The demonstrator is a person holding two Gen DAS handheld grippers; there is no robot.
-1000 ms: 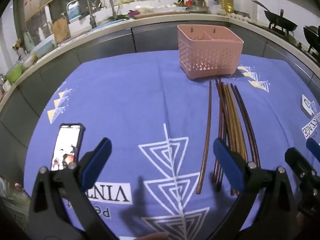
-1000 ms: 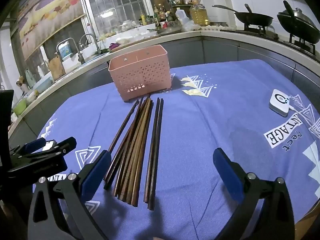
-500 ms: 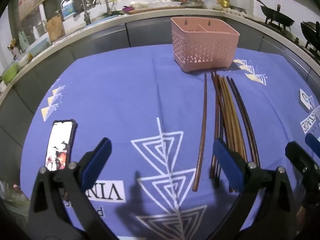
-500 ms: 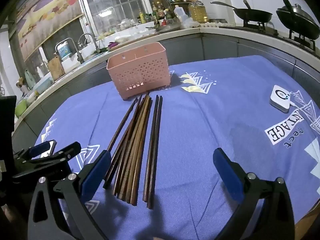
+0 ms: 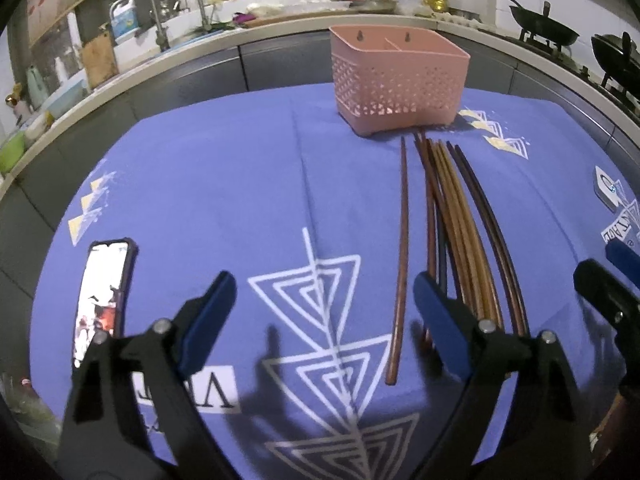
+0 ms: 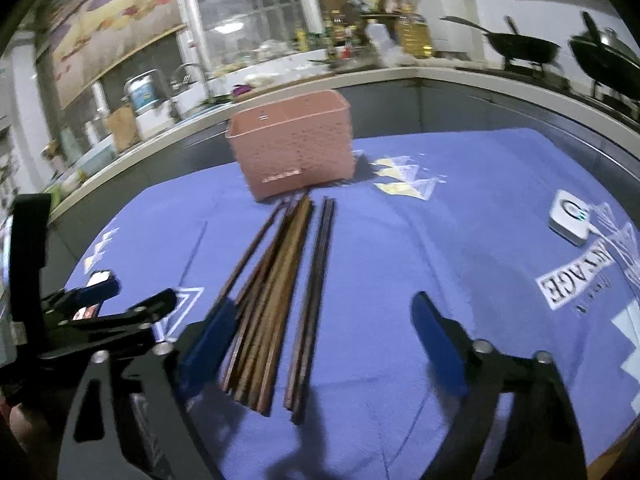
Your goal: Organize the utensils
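A pink plastic basket (image 5: pixel 398 88) stands on the far part of the blue tablecloth (image 5: pixel 224 184). Its walls are pierced with a lattice of small triangles, its corners are rounded, and a partition splits it into two compartments; what shows of the inside from the left wrist view holds nothing. In the right wrist view the same basket (image 6: pixel 294 150) is blurred.

The chopsticks (image 5: pixel 452 216) lie flat on the cloth just near of the basket, their far tips almost at its base. They are long, slim, smooth sticks in reddish brown, tan and very dark brown. One reddish stick (image 5: pixel 401 256) lies by itself a little to the left of the bundle; two dark ones (image 6: pixel 316 280) lie side by side at the right.

The left gripper (image 5: pixel 320 312) hovers over the near part of the cloth, jaws wide but closing, with nothing between its blue pads; the single stick ends just inside its right finger, and the bundle passes behind that finger. The right gripper (image 6: pixel 320 340) is likewise wide and closing, above the near ends of the chopsticks, the dark pair between its fingers and the bundle by its left finger, no pad touching them.

A phone (image 5: pixel 102 296) with a lit screen lies at the near left. A small white device (image 6: pixel 570 218) sits at the far right.
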